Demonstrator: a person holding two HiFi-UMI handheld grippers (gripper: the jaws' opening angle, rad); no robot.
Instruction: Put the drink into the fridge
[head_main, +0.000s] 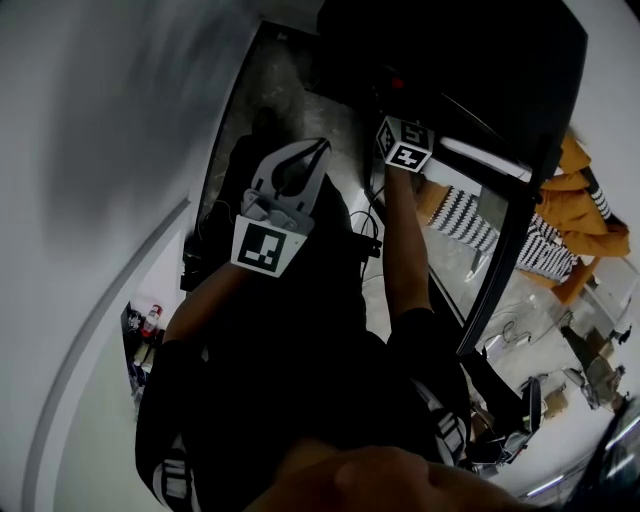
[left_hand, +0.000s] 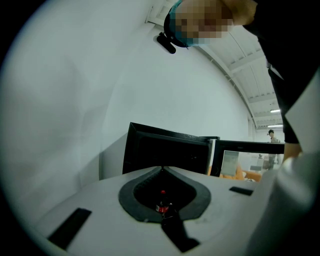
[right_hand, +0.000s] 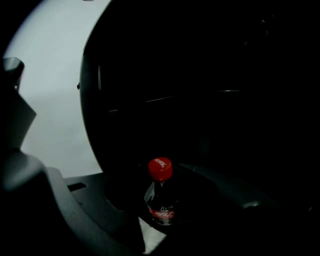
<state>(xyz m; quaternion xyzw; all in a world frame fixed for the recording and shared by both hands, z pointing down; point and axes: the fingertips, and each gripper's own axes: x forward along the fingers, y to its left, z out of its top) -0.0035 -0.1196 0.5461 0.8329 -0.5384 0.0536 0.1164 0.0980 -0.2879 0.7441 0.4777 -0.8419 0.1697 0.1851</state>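
While viewed from above, black fridge (head_main: 450, 60) at twelve o'clock, its glass door (head_main: 505, 250) swung out toward four. Left tongs (head_main: 320, 146) at ten o'clock of centre, tips pressed together, gripping nothing. Right tongs (right_hand: 167, 190) at one o'clock, at the dark fridge opening, jaws partway apart, clamped on an upright cola bottle (right_hand: 160, 200), small red cap (right_hand: 160, 169) on top.
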